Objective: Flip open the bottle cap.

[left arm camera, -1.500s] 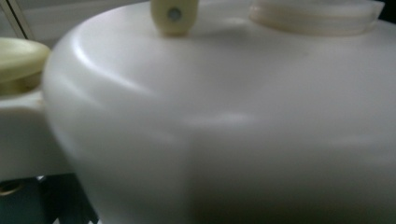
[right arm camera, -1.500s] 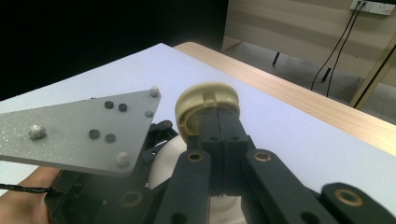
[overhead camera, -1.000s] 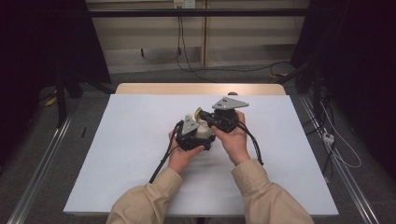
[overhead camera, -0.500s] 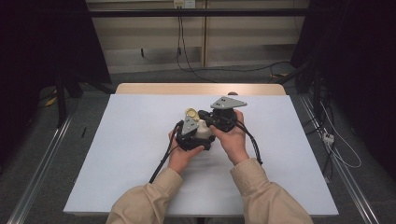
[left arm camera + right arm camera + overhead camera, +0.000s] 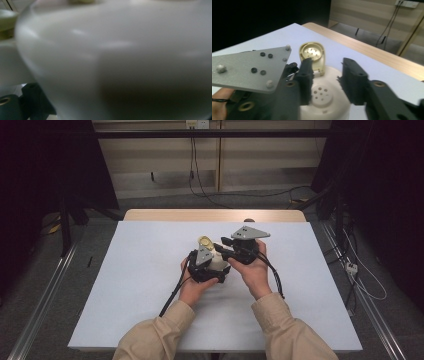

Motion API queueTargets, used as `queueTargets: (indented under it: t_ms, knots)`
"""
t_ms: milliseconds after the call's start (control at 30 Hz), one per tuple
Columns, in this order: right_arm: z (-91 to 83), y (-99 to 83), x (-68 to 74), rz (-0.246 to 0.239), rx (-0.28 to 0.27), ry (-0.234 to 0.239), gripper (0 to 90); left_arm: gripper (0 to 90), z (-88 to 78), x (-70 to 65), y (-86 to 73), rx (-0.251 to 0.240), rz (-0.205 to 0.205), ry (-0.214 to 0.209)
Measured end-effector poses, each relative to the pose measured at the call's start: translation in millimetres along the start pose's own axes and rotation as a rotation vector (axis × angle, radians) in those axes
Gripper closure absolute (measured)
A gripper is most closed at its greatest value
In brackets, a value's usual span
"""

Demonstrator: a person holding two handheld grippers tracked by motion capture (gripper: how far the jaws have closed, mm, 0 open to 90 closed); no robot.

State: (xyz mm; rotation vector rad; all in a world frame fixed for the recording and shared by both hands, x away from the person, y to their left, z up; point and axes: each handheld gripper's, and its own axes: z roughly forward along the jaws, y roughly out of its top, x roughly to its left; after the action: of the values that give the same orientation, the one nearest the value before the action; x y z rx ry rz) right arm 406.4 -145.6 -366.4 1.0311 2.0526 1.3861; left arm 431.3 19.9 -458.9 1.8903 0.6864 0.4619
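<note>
Since the earlier frame the right gripper [image 5: 325, 82] has just been opening; its jaws now stand spread, pads clear of the flip-top cap [image 5: 312, 55] between them. That yellowish lid is hinged open, tilted up and away from the gripper, its hollow underside facing the camera. Just below sits the cream shaker container [image 5: 324, 100], perforated top showing, contents hidden. The left gripper [image 5: 210, 267] clamps the container's body [image 5: 120, 62], a blurred pale mass over the white bench [image 5: 140, 285].

Shaker [image 5: 216, 261] between left tool [image 5: 206, 268], right tool [image 5: 225, 251], above table [image 5: 125, 285].
</note>
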Motion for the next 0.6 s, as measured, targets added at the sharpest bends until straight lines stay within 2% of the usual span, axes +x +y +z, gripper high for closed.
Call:
queueTargets:
  t_ms: [100,300,433,600]
  knots:
    - [-4.8,-3.4,-1.8,-0.001,-0.007,0.008,47.1,3.2,-1.3,-0.2,-0.4,0.015,-0.007,0.002]
    - [-11.9,-10.8,-8.3,0.023,-0.007,0.014,35.1,3.2,-3.8,-0.2,-1.5,0.040,-0.008,0.002]
    - [-16.7,-15.7,-10.7,0.025,-0.002,0.012,28.1,3.4,-7.4,-1.0,-2.6,0.065,0.004,0.013]
    - [-22.3,-21.8,-8.3,0.013,0.012,0.024,22.8,4.5,-14.3,-0.7,-5.3,0.072,-0.012,0.001]
